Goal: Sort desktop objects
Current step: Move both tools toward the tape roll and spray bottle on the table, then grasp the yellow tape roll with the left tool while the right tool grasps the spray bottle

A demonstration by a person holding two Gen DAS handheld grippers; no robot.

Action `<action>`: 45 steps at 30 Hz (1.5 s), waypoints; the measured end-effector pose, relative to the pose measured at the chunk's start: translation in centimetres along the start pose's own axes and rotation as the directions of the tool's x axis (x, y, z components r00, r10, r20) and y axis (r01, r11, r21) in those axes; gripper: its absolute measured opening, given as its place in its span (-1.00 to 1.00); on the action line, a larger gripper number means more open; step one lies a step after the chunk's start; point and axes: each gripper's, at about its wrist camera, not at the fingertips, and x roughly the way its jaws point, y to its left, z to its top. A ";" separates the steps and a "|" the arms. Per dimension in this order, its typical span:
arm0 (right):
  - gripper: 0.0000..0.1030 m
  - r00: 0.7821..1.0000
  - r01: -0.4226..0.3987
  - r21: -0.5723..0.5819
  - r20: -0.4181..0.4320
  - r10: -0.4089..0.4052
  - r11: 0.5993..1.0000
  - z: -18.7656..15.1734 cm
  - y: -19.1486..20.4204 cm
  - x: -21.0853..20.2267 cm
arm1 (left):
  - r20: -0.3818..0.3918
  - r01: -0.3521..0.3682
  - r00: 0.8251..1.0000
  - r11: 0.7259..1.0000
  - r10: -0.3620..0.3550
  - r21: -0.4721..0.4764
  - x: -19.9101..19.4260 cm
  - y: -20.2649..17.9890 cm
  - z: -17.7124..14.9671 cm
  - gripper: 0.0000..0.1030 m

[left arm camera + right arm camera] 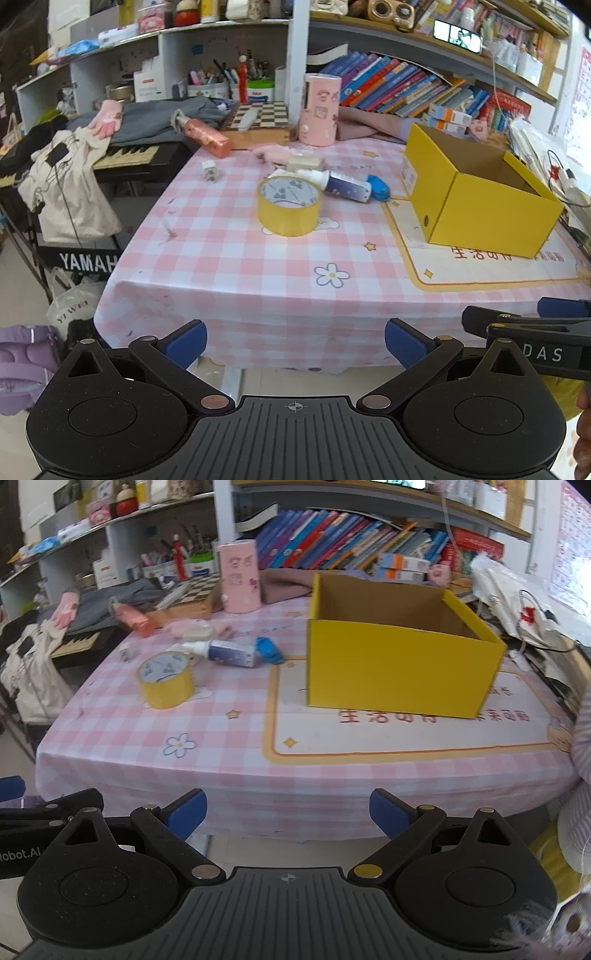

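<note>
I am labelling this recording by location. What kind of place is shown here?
Most likely a home study or child's room: shelves packed with books, a keyboard draped with clothes, and a table under a pink checked cloth.

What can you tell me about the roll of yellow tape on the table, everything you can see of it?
The roll of tape is wide, glossy and translucent yellow, wound on a ring core whose white inner lining bears dark printing. It lies flat on the pink checked tablecloth, open hole facing up, left of the yellow box and apart from it. A small white and purple bottle lies just behind it; whether they touch is unclear. Neither tongs touch it.
</note>
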 end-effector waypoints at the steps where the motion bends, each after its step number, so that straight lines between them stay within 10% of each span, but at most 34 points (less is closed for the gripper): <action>1: 0.86 1.000 -0.010 -0.008 0.001 0.010 1.000 0.1 0.2 0.1 | 0.000 -0.006 1.000 1.000 0.006 -0.006 0.1 0.2 0.0 1.00; 22: 0.85 0.996 -0.085 -0.146 -0.005 0.085 0.986 4.2 2.6 5.6 | -0.007 -0.055 0.998 0.992 0.054 -0.110 4.2 2.2 3.2 0.93; 30: 0.25 0.986 -0.162 -0.181 -0.060 0.154 0.970 7.2 3.7 9.8 | -0.032 -0.077 0.997 0.986 0.073 -0.146 7.5 3.1 6.0 0.82; 45: 0.24 0.982 -0.188 -0.200 -0.068 0.178 0.962 12.6 4.6 15.3 | -0.022 -0.092 0.996 0.972 0.090 -0.217 11.8 3.8 11.3 0.82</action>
